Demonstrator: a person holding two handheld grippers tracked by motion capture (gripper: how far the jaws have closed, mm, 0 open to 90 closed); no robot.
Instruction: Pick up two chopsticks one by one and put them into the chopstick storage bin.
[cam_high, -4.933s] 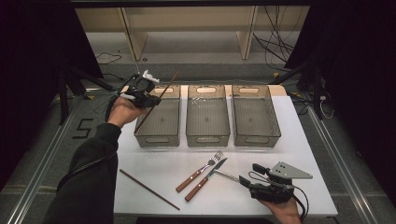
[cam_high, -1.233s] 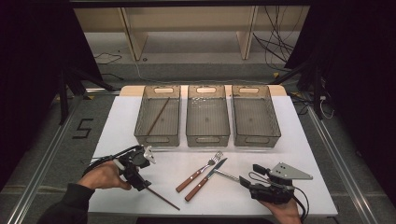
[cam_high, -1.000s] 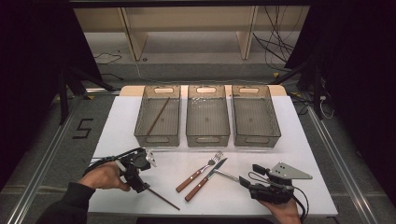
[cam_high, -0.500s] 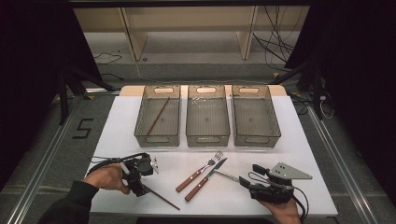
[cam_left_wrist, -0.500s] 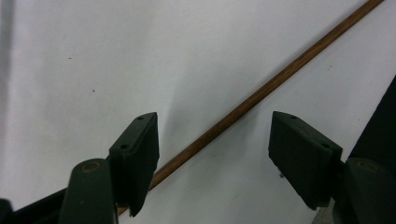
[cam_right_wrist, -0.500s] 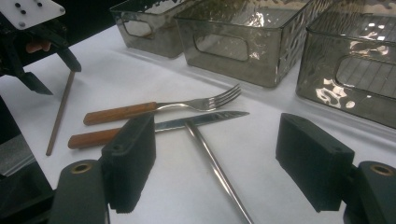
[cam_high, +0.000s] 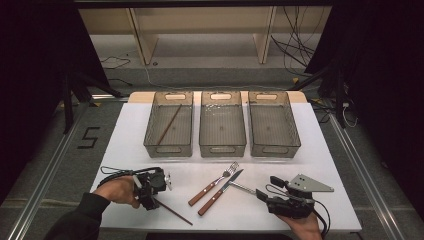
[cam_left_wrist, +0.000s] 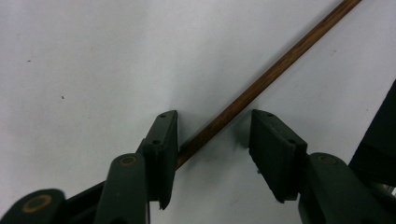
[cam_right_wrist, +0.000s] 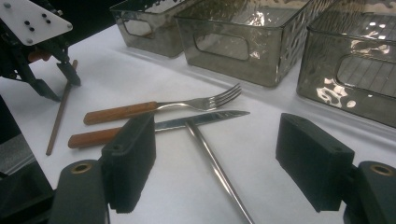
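The table (cam_high: 125, 130) is plain white, a few tiny dark specks up close. The thin wooden chopstick (cam_left_wrist: 261, 84) on it is reddish brown with a fine darker grain, same shade as the second wooden chopstick (cam_high: 169, 125) in the left bin. All three clear plastic bins (cam_high: 222, 125) are smoky grey with a dimpled texture. The steel fork (cam_right_wrist: 154, 108) and steel knife (cam_right_wrist: 159, 127) have warm orange-brown wooden handles and shiny silver metal. Both grippers' fingers (cam_left_wrist: 161, 149) are matte black, and there's a light grey three-cornered plate (cam_high: 309, 184).
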